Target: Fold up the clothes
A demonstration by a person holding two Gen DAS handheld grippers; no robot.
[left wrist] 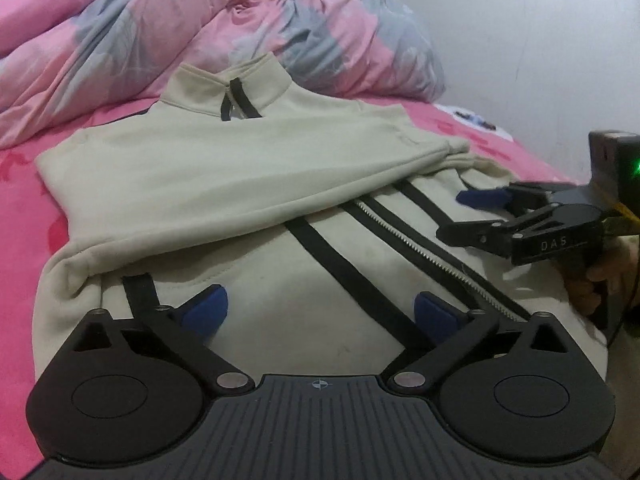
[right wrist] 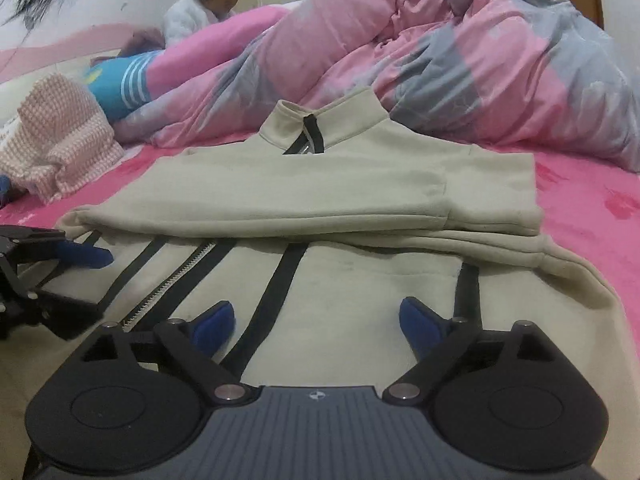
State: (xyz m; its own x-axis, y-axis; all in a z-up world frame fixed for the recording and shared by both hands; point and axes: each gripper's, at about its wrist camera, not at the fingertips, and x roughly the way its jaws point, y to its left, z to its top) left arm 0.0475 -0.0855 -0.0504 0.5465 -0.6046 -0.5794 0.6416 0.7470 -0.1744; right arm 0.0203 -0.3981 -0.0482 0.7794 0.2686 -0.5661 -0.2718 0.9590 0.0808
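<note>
A cream jacket point(left wrist: 248, 168) lies flat on a pink bed point(left wrist: 24, 208), its stand-up collar point(left wrist: 240, 80) at the far end, toward a rumpled pink and grey duvet point(left wrist: 168, 20). Both sleeves are folded across the chest, so a wide cream band point(right wrist: 304, 196) crosses the body. Below that band the front shows black stripes point(left wrist: 320, 256) and a zipper point(left wrist: 424, 248) running toward the hem.

The left gripper point(left wrist: 320, 312) hovers over the near end of the jacket with its blue pads point(left wrist: 208, 308) spread wide; nothing is between them, only cloth beneath. The right gripper point(right wrist: 316, 324) stands the same way over the hem, jaws wide and empty, blue pads point(right wrist: 216, 324) apart on either side of a black stripe point(right wrist: 276, 288). In the left view the right gripper point(left wrist: 472, 216) reaches in from the right edge over the jacket's side, with a hand point(left wrist: 600, 276) on its grip. In the right view the left gripper point(right wrist: 72, 276) shows at the left edge, one blue pad over the cloth.

Beyond the jacket a checked pink cloth point(right wrist: 60, 140) lies bunched on the bed, and a person point(right wrist: 208, 4) sits at the far side by the wall point(left wrist: 520, 40).
</note>
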